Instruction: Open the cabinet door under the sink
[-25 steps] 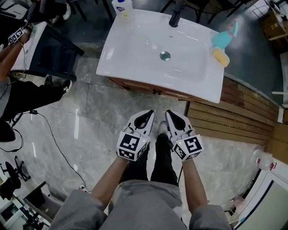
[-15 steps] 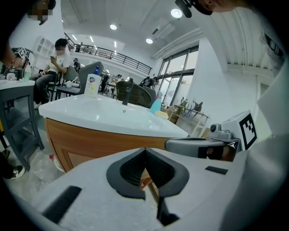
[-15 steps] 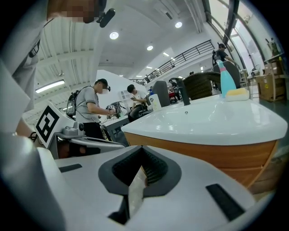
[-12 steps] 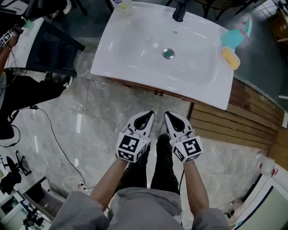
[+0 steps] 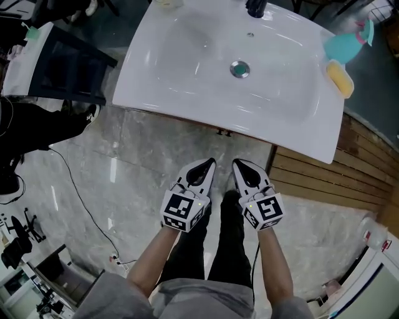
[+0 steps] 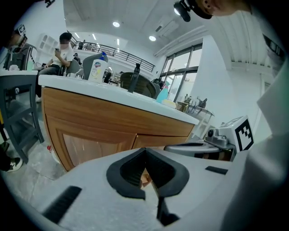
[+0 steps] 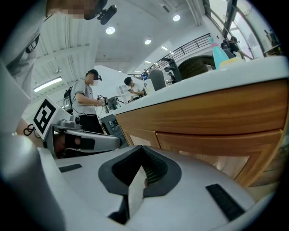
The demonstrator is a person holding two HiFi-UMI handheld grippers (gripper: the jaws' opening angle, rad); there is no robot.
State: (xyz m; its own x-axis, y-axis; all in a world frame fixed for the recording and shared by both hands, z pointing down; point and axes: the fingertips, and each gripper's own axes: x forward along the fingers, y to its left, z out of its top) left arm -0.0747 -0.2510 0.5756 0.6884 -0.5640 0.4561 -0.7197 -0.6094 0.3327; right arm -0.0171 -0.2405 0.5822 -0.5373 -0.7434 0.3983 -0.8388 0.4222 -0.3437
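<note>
The white sink (image 5: 187, 75) fills the top of the head view. Only a thin wooden edge of the cabinet (image 5: 206, 126) shows under its rim, with small dark handles (image 5: 223, 132). In the left gripper view the wooden cabinet front (image 6: 90, 135) shows two closed panel doors meeting at a seam (image 6: 129, 139). The right gripper view shows the same doors (image 7: 203, 146), closed. My left gripper (image 5: 207, 164) (image 6: 145, 153) and right gripper (image 5: 239, 165) (image 7: 143, 155) are side by side over the floor, short of the cabinet, both shut and holding nothing.
On the sink stand a black faucet (image 5: 255, 7), a teal bottle (image 5: 349, 40) and a yellow sponge (image 5: 340, 79). A dark stand (image 5: 62, 68) sits left, a cable (image 5: 75, 187) crosses the marble floor, wooden slats (image 5: 324, 177) lie right. People sit in the background (image 6: 63, 49).
The head view has shifted closer over the sink, which now looks larger and higher in frame. Both grippers stay together and shut, slightly lower in view.
</note>
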